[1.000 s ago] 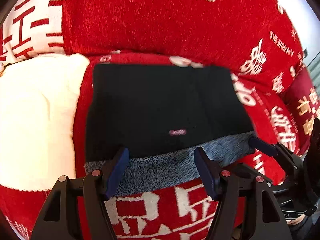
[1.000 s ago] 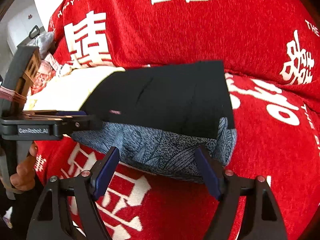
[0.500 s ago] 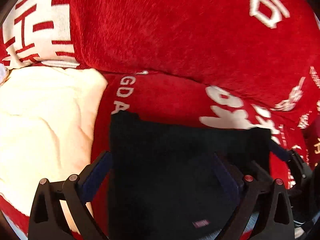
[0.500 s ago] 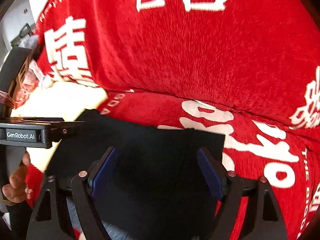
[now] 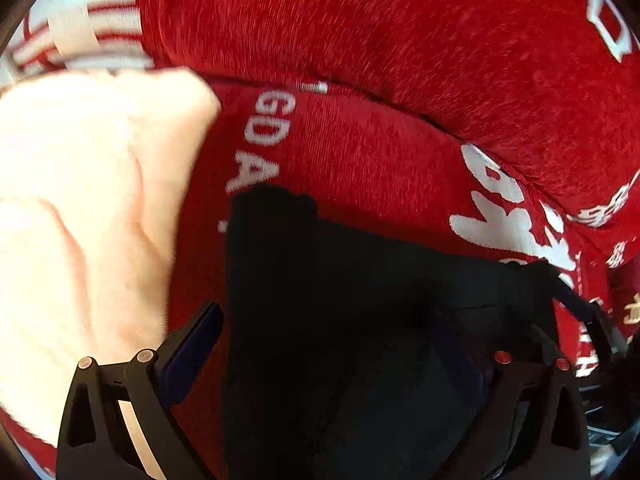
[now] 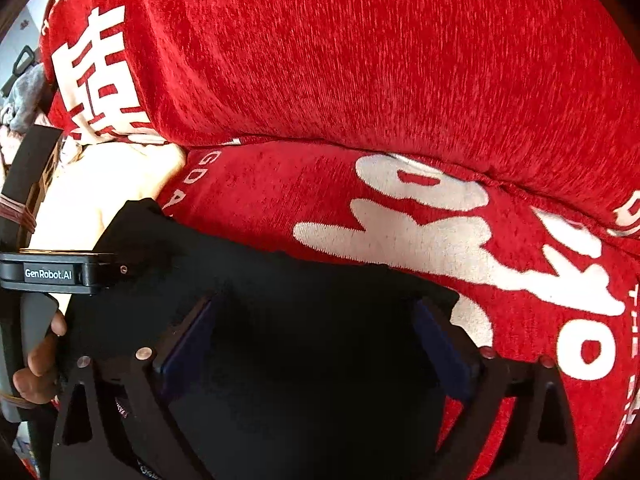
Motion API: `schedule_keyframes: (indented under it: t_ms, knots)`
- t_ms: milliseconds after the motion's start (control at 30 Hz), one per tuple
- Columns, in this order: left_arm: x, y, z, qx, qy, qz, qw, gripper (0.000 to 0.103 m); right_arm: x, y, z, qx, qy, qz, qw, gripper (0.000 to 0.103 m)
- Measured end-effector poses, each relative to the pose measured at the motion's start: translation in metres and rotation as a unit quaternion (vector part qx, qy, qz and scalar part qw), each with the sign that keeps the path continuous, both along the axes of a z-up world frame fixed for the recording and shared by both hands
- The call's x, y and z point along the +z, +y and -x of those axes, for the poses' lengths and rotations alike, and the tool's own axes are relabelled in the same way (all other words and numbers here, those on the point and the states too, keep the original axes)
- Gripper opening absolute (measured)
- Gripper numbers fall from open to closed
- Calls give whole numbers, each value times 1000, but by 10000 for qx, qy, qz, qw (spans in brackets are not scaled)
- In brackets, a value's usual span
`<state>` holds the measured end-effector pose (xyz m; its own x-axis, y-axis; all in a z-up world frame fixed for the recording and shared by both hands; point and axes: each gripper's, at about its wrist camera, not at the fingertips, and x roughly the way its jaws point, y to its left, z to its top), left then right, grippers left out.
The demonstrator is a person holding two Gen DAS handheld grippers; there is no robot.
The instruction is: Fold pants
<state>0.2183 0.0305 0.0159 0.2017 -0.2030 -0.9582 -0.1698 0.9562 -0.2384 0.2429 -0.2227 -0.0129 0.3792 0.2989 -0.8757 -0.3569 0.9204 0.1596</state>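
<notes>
Both jaws spread wide, w/ the pants between the fingers but not pinched. Left gripper (image 5: pixel 328 344) sits low in frame over the black pants (image 5: pixel 360 320), which fill lower centre. Right gripper (image 6: pixel 316 336) likewise over the pants (image 6: pixel 304 360). Red sofa cover (image 6: pixel 360 80) behind; cream cloth (image 5: pixel 80 220) at left.

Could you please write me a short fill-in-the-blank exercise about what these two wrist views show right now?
1. The pants are ____ in colour.
2. They lie on a sofa cover that is ____ with white lettering.
3. Both the left gripper and right gripper have their jaws ____.
4. In the left view, the cream cushion lies ____ of the pants.

Answers: black; red; open; left
</notes>
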Motion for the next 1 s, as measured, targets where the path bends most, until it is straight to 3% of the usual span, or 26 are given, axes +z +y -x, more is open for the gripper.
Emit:
schedule_keyframes:
  t_ms: [200, 267, 367, 433, 733, 867, 1000]
  knots:
    - [48, -17, 25, -225, -853, -503, 9948, 102, 27, -3, 17, -214, -364, -145, 9990, 99]
    - [48, -23, 26, -236, -800, -863, 9928, 102, 24, 3, 16, -170, -208, -137, 9995, 99]
    - [38, -28, 33, -357, -583, -1076, 9918, 102, 12, 10, 24, 27, 173, -188, 9997, 99]
    - [33, -31, 45, -429, -549, -1170, 9907, 102, 11, 11, 39, 79, 12, -15, 10000, 99]
    - [31, -17, 106, -296, -742, -742, 9940, 103, 22, -4, 122, 86, -512, 12, 9987, 101]
    - [34, -20, 125, -242, -863, -815, 9926, 103, 19, -2, 149, 42, -676, 324, 9972, 102]
    - [45, -18, 145, -187, -952, -843, 9917, 102, 19, -9, 170, -144, -543, 338, 9978, 102]
